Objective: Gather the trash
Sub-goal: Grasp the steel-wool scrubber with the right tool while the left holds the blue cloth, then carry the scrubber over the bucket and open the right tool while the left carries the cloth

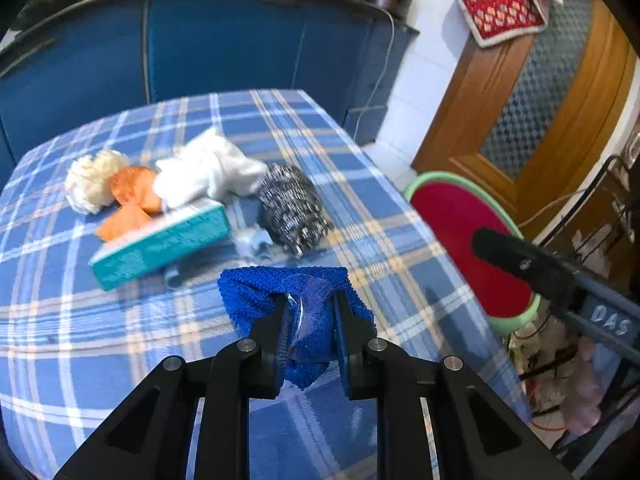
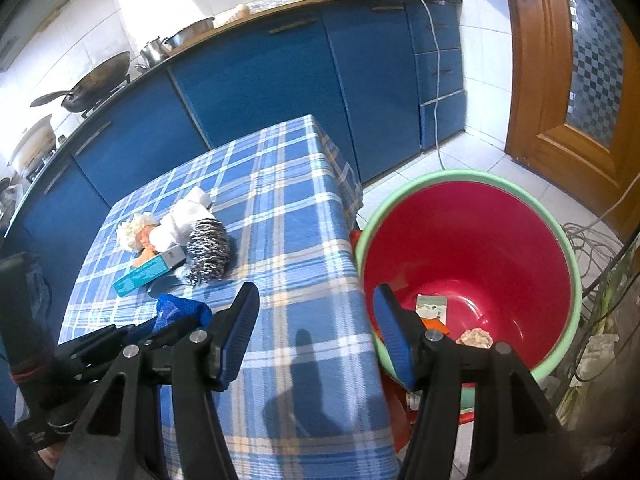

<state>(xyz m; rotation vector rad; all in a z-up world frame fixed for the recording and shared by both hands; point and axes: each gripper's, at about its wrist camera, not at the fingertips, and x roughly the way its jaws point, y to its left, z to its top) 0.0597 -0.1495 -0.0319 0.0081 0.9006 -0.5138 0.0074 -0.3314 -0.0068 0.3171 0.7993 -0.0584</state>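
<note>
The left gripper (image 1: 308,312) pinches a blue cloth (image 1: 256,292) above the table (image 1: 400,208), ready for the red bucket (image 2: 500,216) alongside; the right gripper (image 2: 316,316) hangs half-open, empty, near the bucket's rim.

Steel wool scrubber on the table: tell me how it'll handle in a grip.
The steel wool scrubber looks like springy coiled wire, so it would probably compress and feel light. Its rough mesh should resist slipping. Its rounded shape might roll slightly if nudged.

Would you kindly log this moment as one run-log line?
left gripper: shut on blue cloth | right gripper: open, empty | bucket: some trash inside | table: box, scourer, wrappers left
</note>
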